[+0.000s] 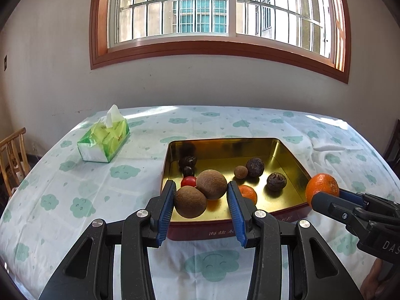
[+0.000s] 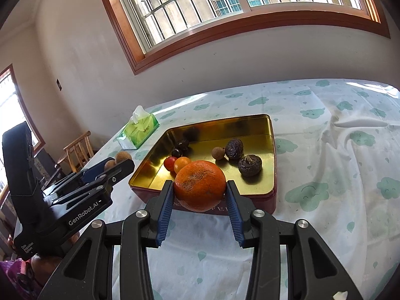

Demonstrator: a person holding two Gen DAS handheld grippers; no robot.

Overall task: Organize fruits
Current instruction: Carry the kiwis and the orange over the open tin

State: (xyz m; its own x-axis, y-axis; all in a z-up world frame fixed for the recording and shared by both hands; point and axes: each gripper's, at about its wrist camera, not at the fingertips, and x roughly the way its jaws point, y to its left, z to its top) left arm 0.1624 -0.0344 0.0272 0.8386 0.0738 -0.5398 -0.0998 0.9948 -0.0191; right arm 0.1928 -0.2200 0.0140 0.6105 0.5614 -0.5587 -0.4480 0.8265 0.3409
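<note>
The scene is showing three wrinkled dark fruits [image 1: 255,167] [image 1: 276,181] [image 1: 187,161], three brown round fruits [image 1: 190,201] [image 1: 212,184] [image 1: 240,172], two oranges [image 1: 322,187] [image 1: 247,193], one cherry tomato [image 1: 188,181], one small dark fruit [image 1: 188,171], one tin [image 1: 200,230] and one tissue pack [image 1: 105,140].

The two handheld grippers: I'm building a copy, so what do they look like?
Both the left gripper and the right gripper have matte black plastic bodies, silver round bolts and ribbed blue pads. White lettering reading GenRobot.AI marks the left one's side.

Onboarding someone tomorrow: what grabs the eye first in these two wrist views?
The big orange clamped in the right tool, held just short of the gold tin. Next, two brown round fruits pinched together in the left tool over the tin's near edge.
</note>
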